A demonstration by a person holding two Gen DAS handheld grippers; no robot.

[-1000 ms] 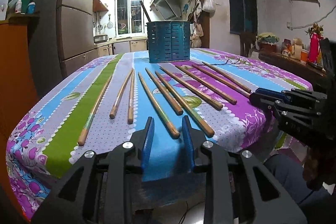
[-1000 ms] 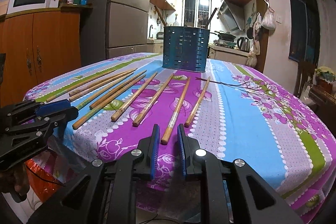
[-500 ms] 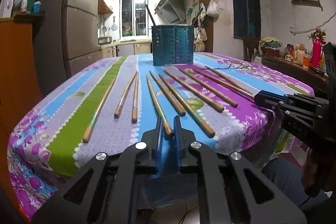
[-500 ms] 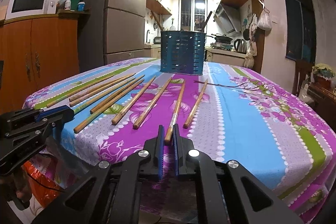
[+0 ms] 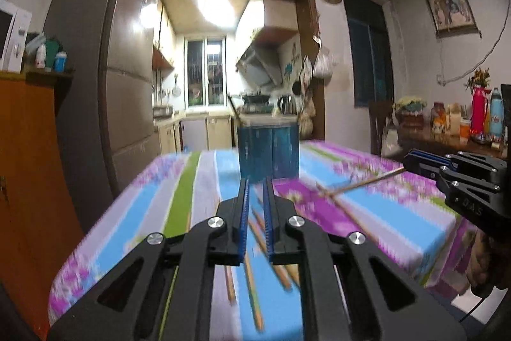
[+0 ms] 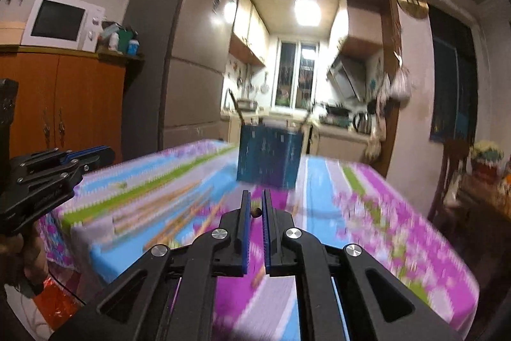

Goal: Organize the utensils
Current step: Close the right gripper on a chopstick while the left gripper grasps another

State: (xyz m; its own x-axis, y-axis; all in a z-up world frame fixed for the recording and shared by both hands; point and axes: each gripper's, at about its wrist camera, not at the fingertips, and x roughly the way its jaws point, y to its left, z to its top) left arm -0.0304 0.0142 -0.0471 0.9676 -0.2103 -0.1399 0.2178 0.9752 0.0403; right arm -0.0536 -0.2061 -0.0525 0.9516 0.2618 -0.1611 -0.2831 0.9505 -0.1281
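A blue slotted utensil holder (image 5: 268,155) (image 6: 270,158) stands at the far side of the flowered tablecloth (image 5: 399,213) (image 6: 399,229). Several wooden chopsticks (image 5: 252,293) (image 6: 179,213) lie blurred on the cloth. My right gripper (image 6: 254,194) (image 5: 410,160) is shut on one chopstick (image 5: 361,182), whose butt end (image 6: 255,212) shows between the blue pads. It hangs over the table's right part. My left gripper (image 5: 255,181) (image 6: 107,153) is raised above the near edge, its jaws a chopstick's width apart with a brown streak in the gap.
A tall grey fridge (image 5: 127,117) and an orange cabinet (image 6: 64,101) with a microwave (image 6: 60,21) stand to the left. To the right, a dark side table (image 5: 463,146) carries bottles and flowers. A kitchen opens behind the holder.
Both grippers closed on chopstick ends at the near table edge, then rose and tipped up. The right one's chopstick has come off the cloth, and the view is blurred by the motion.
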